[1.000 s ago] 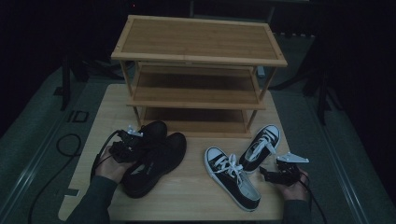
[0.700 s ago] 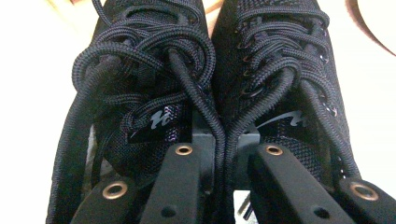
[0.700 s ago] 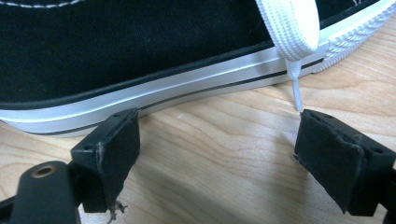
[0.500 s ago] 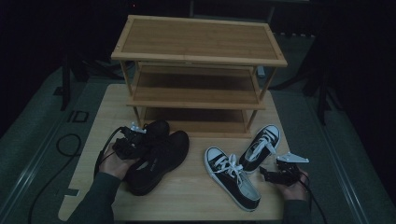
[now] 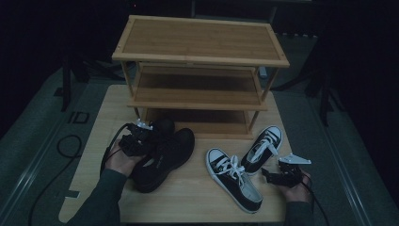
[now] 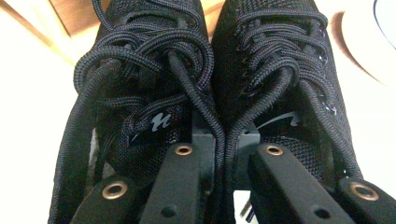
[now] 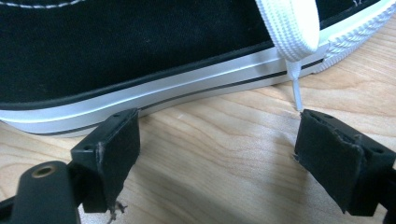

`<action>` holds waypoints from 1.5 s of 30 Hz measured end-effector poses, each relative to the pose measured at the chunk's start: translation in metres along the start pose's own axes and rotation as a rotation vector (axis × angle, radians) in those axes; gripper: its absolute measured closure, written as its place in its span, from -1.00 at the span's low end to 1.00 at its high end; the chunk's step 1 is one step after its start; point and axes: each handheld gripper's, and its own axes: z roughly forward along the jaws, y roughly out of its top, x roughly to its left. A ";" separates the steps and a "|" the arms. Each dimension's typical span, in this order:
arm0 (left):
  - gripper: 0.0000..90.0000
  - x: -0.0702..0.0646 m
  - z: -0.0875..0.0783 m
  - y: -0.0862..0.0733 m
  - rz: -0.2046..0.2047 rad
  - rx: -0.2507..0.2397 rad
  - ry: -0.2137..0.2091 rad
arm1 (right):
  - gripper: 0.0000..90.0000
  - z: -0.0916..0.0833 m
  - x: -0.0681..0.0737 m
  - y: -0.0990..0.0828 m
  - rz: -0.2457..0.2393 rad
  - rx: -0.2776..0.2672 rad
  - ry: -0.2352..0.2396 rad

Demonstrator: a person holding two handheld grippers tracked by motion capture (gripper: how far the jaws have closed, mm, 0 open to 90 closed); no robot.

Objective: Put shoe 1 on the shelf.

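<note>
At the lower left of the high view, the left gripper [image 5: 141,139] sits on top of a pair of black lace-up shoes [image 5: 164,153] that lie side by side on the wooden table [image 5: 188,197], just in front of the bottom shelf of the wooden rack [image 5: 200,70]. A hand [image 5: 120,160] comes up from the bottom edge, and a cable loops off toward the left edge of the frame. In the left gripper view, the two jaws rise from the bottom and reach into the openings of the two shoes, one jaw in each, so that the inner walls of both shoes are pinched together between them; the jaws are clenched on the pair. The black laces [image 6: 187,88] lie knotted across the middle of that frame.

In the middle of the high view, toward the lower right, two black-and-white sneakers [image 5: 235,181] lie on the table in a V, their heels close together and their toes spread apart.

At the lower right, the right gripper [image 5: 282,176] rests low, just beside the sneakers. In the right gripper view its jaws stand wide apart, released, with bare wood between them. The white sole of a sneaker [image 7: 154,91] runs across the upper part of that frame, and a white lace tip [image 7: 295,88] hangs down close to the jaw at the right.
</note>
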 end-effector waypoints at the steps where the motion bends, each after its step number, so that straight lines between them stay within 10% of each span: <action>1: 0.88 0.000 0.000 0.001 0.001 -0.003 0.001 | -0.69 0.000 0.000 0.000 0.000 0.000 0.000; 29: 0.88 -0.011 0.018 0.032 -0.035 -0.033 0.031 | -0.69 0.000 0.000 0.000 -0.002 0.000 0.002; 45: 0.87 -0.016 0.044 0.053 -0.057 -0.039 0.118 | -0.69 0.000 0.000 0.000 -0.003 0.001 0.002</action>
